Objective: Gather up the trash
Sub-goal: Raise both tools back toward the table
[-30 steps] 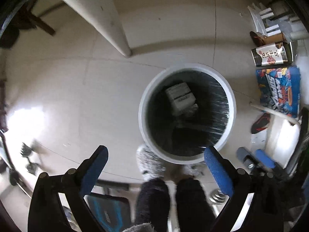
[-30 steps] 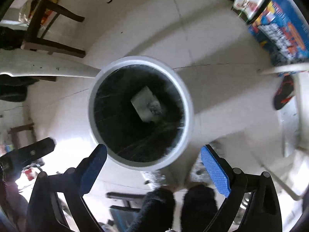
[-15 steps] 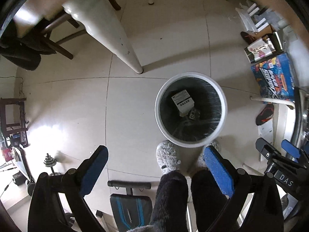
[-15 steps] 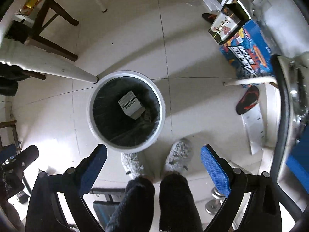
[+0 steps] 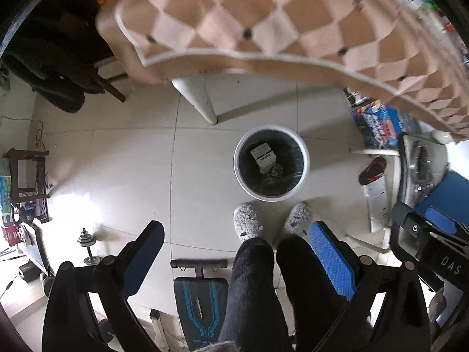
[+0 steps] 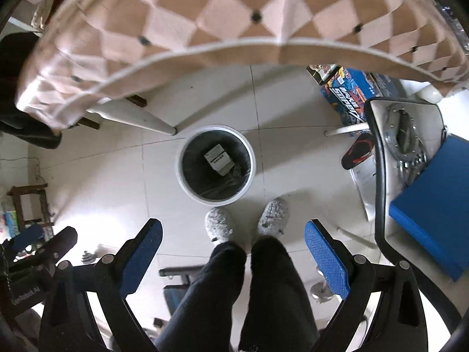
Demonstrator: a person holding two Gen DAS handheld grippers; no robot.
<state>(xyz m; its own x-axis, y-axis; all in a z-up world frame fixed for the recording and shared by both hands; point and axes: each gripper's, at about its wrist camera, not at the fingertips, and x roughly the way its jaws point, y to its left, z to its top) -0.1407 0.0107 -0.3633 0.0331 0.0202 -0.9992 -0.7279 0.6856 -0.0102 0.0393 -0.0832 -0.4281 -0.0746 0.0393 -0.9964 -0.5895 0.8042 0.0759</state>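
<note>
Pale tiled floor point(image 5: 123, 170) carries a white round bin point(image 5: 271, 162) lined in black, a white box inside it. Just behind the bin stands a white table leg point(image 5: 196, 98); just in front, two grey slippers point(image 5: 247, 224). Right of the bin lies a red-and-black sandal point(image 5: 372, 171).

Home room, tiled floor point(image 5: 117, 161), checked tablecloth point(image 5: 263, 20), workout bench point(image 5: 200, 302), dumbbell point(image 5: 87, 245)

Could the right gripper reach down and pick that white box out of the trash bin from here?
Probably not from here. The right gripper is open and empty, high above the floor, while the white box lies deep in the trash bin. Nothing covers the bin's mouth, so lowering it a long way should work.
</note>
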